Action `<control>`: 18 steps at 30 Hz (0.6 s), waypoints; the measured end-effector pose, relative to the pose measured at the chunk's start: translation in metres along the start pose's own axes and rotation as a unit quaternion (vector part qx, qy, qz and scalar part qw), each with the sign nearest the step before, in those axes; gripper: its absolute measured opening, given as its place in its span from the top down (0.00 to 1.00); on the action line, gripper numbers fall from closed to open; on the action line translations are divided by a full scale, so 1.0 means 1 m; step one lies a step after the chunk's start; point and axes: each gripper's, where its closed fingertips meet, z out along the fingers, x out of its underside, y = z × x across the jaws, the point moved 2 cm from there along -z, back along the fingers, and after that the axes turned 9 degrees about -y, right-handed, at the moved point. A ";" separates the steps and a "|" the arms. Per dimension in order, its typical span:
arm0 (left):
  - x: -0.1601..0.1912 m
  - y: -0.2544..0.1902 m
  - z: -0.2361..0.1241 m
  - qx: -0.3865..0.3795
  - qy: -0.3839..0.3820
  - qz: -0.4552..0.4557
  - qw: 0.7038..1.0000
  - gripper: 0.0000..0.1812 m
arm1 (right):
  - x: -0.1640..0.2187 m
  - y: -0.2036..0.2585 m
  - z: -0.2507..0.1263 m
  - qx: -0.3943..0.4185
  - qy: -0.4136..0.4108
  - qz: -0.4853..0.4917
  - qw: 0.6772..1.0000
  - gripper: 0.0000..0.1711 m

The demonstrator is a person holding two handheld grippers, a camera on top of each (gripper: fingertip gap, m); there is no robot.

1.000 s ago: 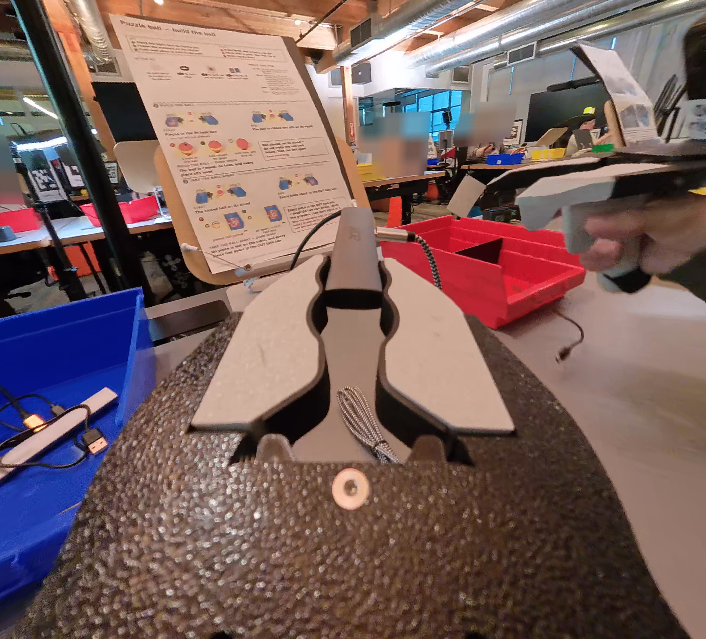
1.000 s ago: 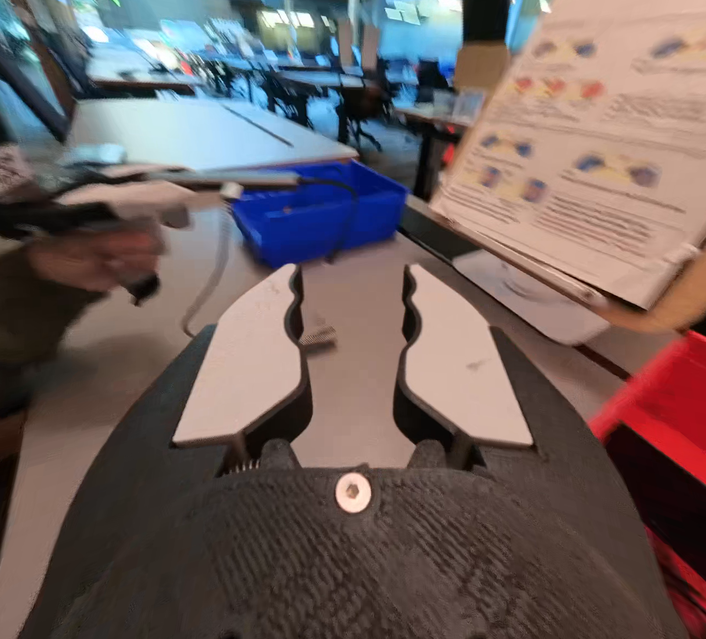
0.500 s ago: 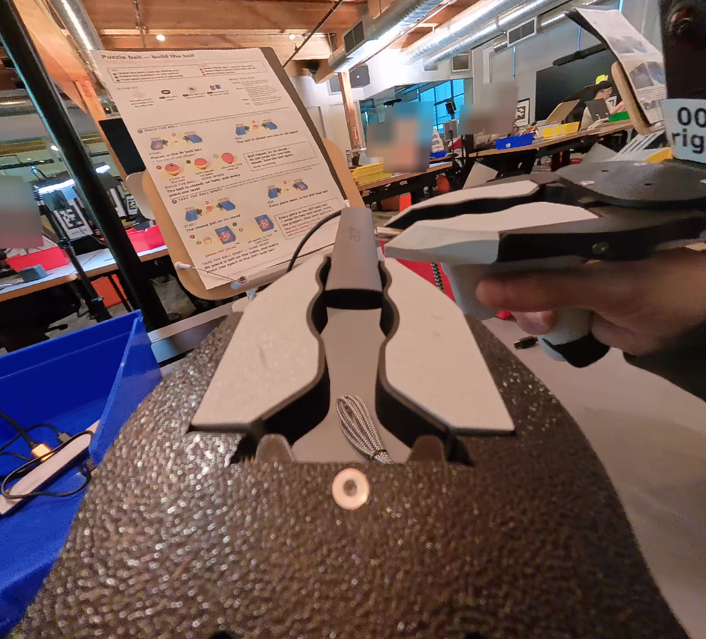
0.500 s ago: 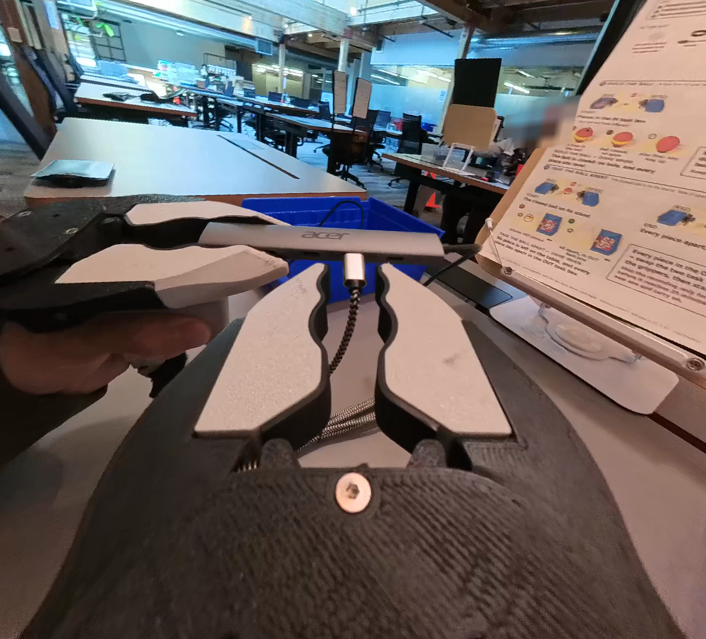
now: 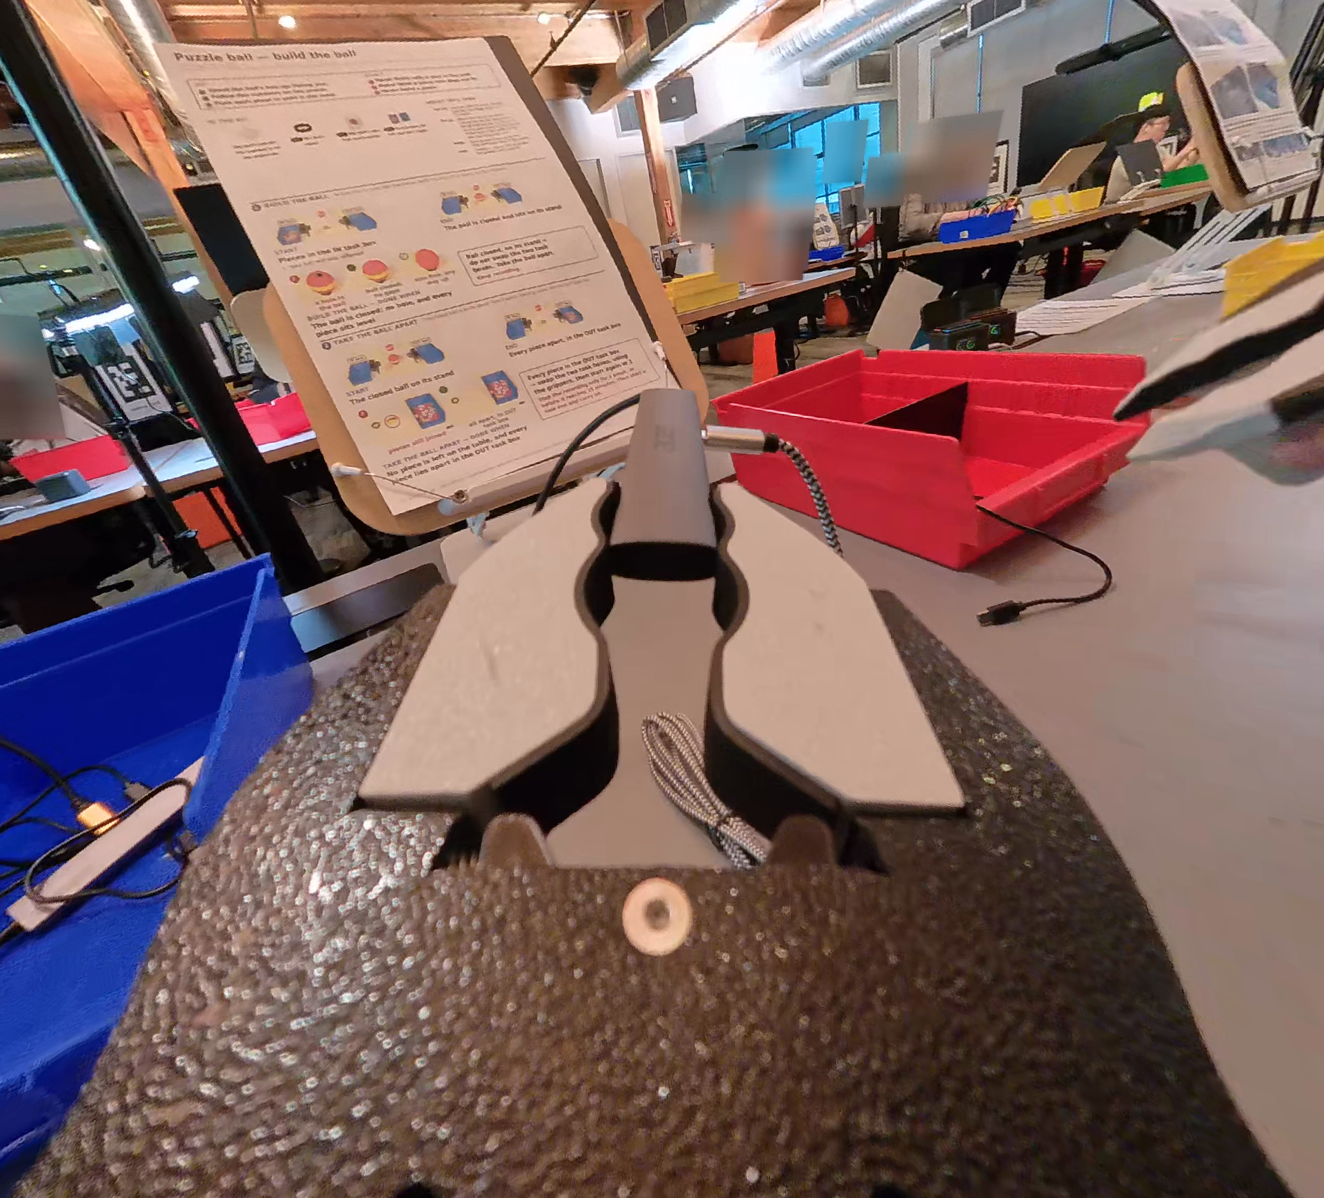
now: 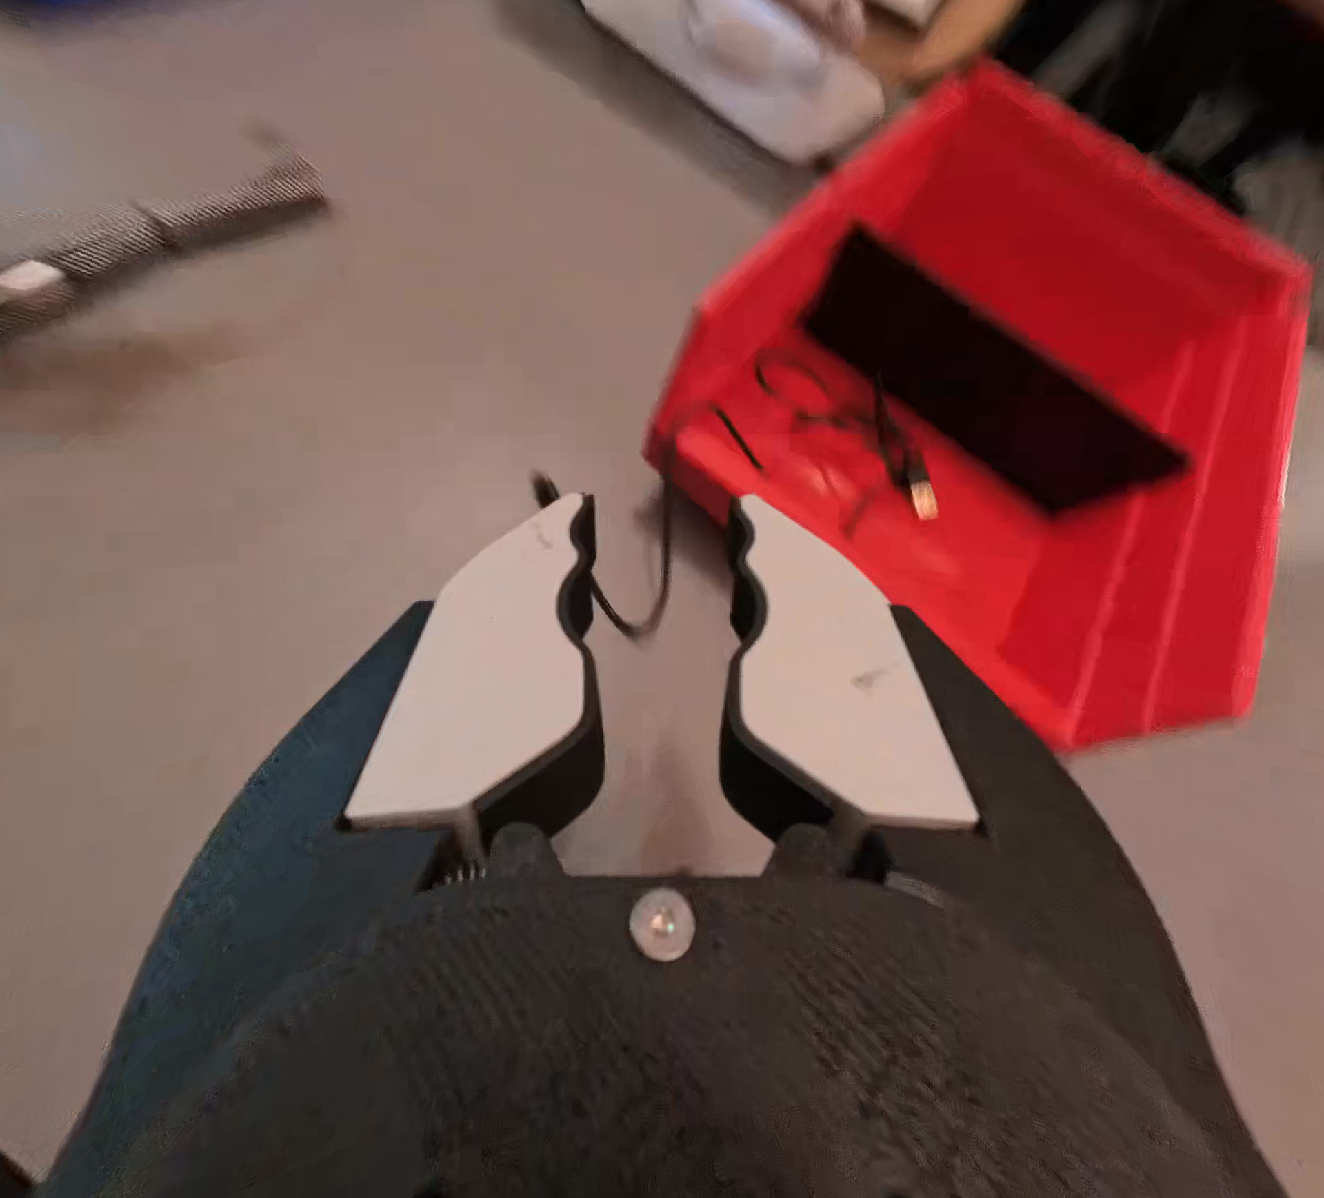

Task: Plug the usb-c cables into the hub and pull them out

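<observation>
My left gripper point(image 5: 663, 490) is shut on a grey hub point(image 5: 666, 440) and holds it above the table, pointing away from me. A braided cable point(image 5: 817, 497) is plugged into the hub's right side and hangs down between my fingers. A thin black cable point(image 5: 1053, 590) lies on the table in front of the red bin, its plug end free. My right gripper point(image 6: 659, 504) is open and empty, tilted down over that black cable point(image 6: 645, 612). It also shows at the right edge of the left wrist view point(image 5: 1146, 425). The right wrist view is blurred.
A red bin point(image 5: 931, 447) stands at the back right; in the right wrist view it point(image 6: 1075, 626) holds a black cable with a USB plug point(image 6: 920, 497). A blue bin point(image 5: 143, 698) on the left holds another hub and cables. An instruction board point(image 5: 430, 275) stands behind. There is about 30 centimeters between the tips of the two grippers.
My right gripper has left the braided plug at the hub, opened wider, and swung right and down over the black cable by the red bin. The braided cable stays plugged in.
</observation>
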 end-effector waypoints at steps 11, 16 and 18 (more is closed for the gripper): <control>0.007 -0.013 0.004 0.020 0.013 0.005 1.000 0.87 | 0.067 0.004 0.052 0.002 0.075 0.038 0.996 0.92; 0.009 -0.010 0.003 0.017 0.014 0.001 1.000 0.87 | 0.021 -0.028 0.034 0.081 -0.012 0.006 0.997 0.95; 0.009 -0.009 0.002 0.017 0.014 -0.003 1.000 0.87 | 0.012 -0.028 0.032 0.040 -0.005 0.011 0.999 0.89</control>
